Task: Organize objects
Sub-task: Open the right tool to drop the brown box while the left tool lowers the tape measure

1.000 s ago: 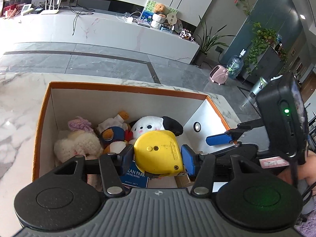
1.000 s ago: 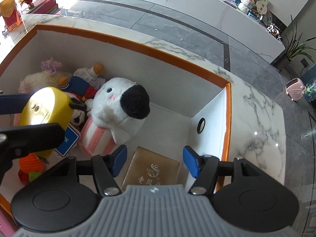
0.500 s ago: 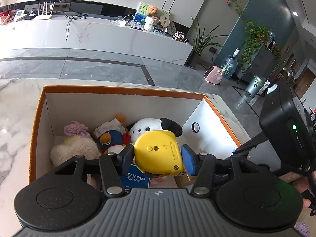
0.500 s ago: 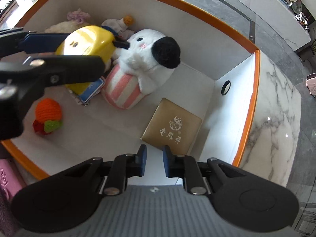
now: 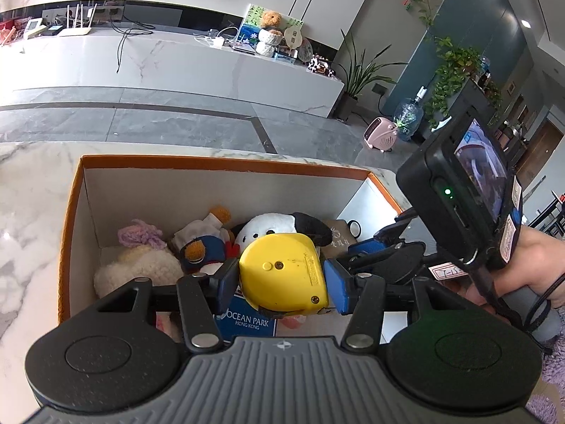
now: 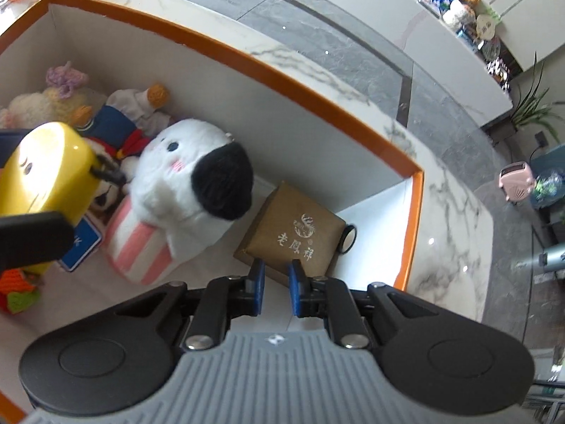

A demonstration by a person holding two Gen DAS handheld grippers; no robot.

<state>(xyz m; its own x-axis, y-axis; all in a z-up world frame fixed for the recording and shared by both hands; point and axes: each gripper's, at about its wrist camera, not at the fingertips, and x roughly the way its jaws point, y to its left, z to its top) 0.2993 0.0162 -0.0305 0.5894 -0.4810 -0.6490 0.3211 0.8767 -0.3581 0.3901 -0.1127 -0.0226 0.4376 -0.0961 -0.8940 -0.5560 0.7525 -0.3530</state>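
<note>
- The left gripper (image 5: 281,281) points down and forward over an open box with an orange rim (image 5: 226,164), which sits on a white marble tabletop (image 5: 28,190).
- Its blue fingers (image 5: 227,280) press on both sides of a yellow tape measure (image 5: 282,272), which hangs above the toys in the box.
- The right gripper (image 6: 274,291) tilts steeply down into the right part of the same box; its fingers are drawn together with only a narrow gap and nothing between them.
- Its tips are just above the near edge of a brown square box (image 6: 295,228) that lies on the box floor near the right wall.
- In the left wrist view a person's hand (image 5: 529,265) holds the right gripper's handle, beside a black camera unit with a lit screen (image 5: 469,198).
- Readable writing: "OCEAN PARK HONG KONG" in white on a blue card (image 5: 247,321) under the tape measure. The brown box carries gold Chinese characters under an emblem.
- Count in the box: one white plush with a black ear and a pink-striped body (image 6: 183,190), one duck plush in a blue sailor top (image 6: 120,123), one cream fuzzy plush with a lilac yarn bow (image 6: 46,99), one orange and green crocheted piece (image 6: 16,289), one brown box and one blue card.
- One round finger hole (image 6: 348,238) shows in the right wall.
</note>
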